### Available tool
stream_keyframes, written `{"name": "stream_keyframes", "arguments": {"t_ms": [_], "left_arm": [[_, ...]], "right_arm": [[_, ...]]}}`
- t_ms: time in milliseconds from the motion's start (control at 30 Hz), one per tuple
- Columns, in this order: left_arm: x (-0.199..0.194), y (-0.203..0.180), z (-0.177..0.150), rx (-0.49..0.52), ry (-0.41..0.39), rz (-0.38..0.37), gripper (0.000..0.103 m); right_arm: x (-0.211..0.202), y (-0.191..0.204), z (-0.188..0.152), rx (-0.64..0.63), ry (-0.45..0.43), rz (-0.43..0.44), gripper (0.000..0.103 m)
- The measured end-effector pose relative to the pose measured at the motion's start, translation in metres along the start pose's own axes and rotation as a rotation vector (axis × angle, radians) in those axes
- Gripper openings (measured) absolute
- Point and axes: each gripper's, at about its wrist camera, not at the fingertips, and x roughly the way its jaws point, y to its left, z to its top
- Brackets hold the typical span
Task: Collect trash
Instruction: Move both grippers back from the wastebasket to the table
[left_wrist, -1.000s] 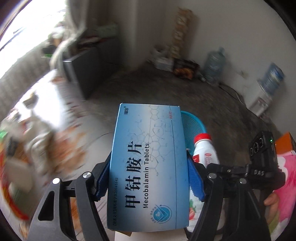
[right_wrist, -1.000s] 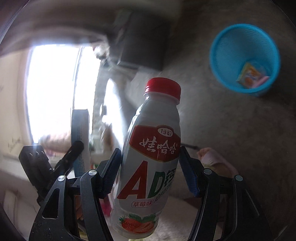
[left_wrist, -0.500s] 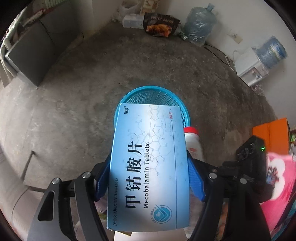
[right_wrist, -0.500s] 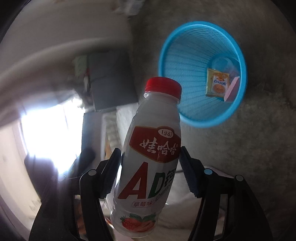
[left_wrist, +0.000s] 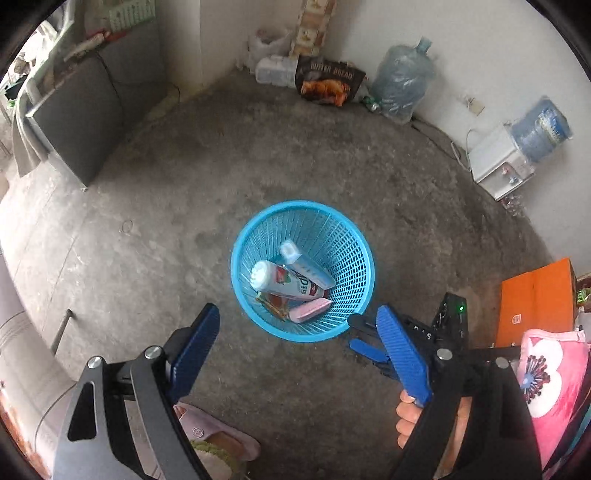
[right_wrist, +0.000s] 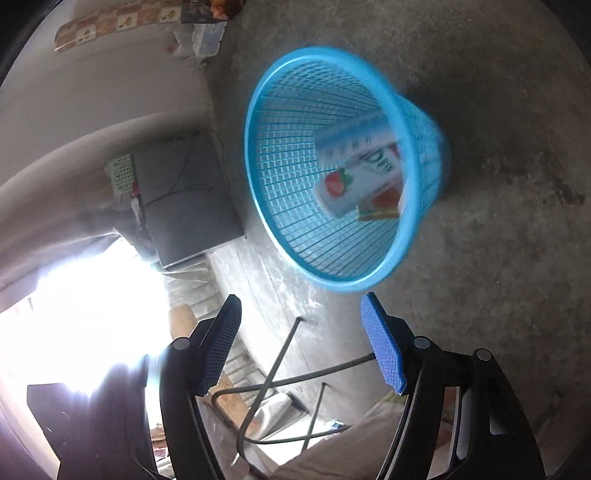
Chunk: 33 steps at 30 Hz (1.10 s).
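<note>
A blue mesh wastebasket stands on the concrete floor; it also shows in the right wrist view. Inside lie the white drink bottle, the blue tablet box, a pink item and a small wrapper. The bottle shows blurred in the right wrist view. My left gripper is open and empty above the basket's near rim. My right gripper is open and empty, just short of the basket; it also shows in the left wrist view at the basket's right.
A grey cabinet stands at the far left. Water jugs, a dispenser and a snack bag line the far wall. An orange box and a pink floral cloth are at right. A slippered foot is below.
Both grippers have opened. The tablet box left my left gripper and the bottle left my right gripper; both now lie in the basket.
</note>
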Motion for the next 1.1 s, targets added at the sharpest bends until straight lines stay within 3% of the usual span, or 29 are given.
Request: {"name": "stream_keyframes", "arguments": {"t_ms": [267, 400, 567, 833, 967, 1100], "left_arm": [[-0.08, 0.006, -0.035, 0.013, -0.12, -0.019, 0.085], [-0.121, 0.018, -0.067, -0.017, -0.18, -0.013, 0.085], [-0.181, 0.059, -0.13, -0.116, -0.305, 0.016, 0.085], [-0.258, 0.134, -0.243, -0.277, -0.488, 0.234, 0.088], [-0.282, 0.162, -0.301, -0.353, -0.548, 0.337, 0.088], [-0.289, 0.181, -0.335, -0.397, -0.597, 0.433, 0.088]], "right_arm": [[-0.032, 0.012, -0.036, -0.089, -0.004, 0.019, 0.065], [-0.046, 0.032, -0.061, -0.187, 0.0, 0.033, 0.068], [-0.046, 0.073, -0.096, -0.338, 0.053, 0.017, 0.069], [-0.018, 0.15, -0.169, -0.639, 0.151, 0.018, 0.071], [0.017, 0.182, -0.217, -0.76, 0.258, 0.025, 0.071], [0.053, 0.205, -0.264, -0.854, 0.366, 0.02, 0.071]]}}
